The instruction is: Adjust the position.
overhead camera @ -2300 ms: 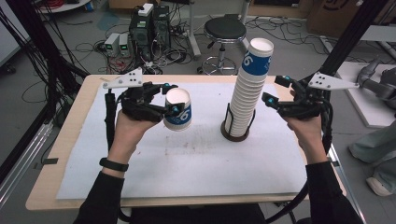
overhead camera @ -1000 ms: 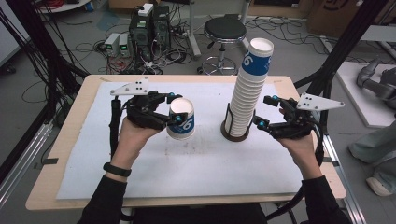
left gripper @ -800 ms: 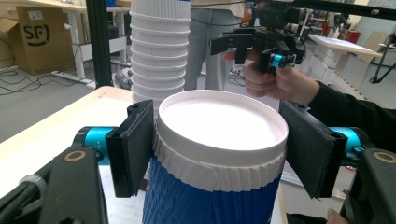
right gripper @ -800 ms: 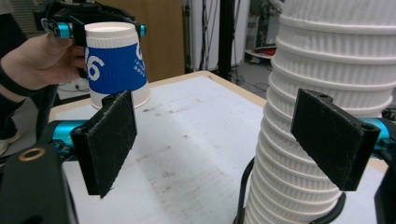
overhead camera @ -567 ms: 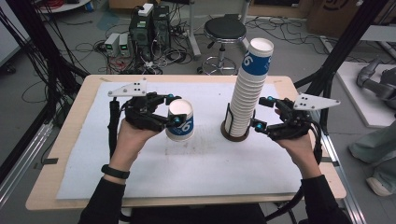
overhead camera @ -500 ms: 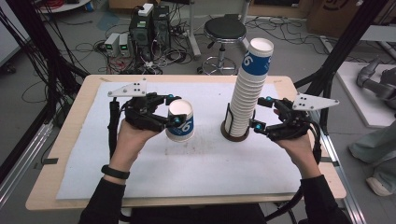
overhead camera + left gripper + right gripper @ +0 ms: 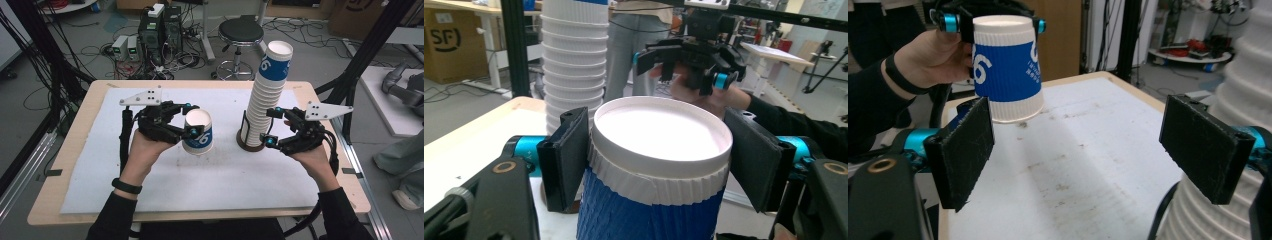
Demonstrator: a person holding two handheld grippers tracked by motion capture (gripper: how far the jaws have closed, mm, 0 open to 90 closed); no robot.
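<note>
since the earlier frame, right gripper [image 7: 272, 127] has neared the cup stack [image 7: 264, 95], jaws wide, empty; left gripper [image 7: 188, 120] clamps the cup [image 7: 198, 132] at its rim.

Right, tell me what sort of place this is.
Probably a robotics lab: computer towers and loose cables on the floor, a black frame post beside the table, and handheld grippers.
</note>
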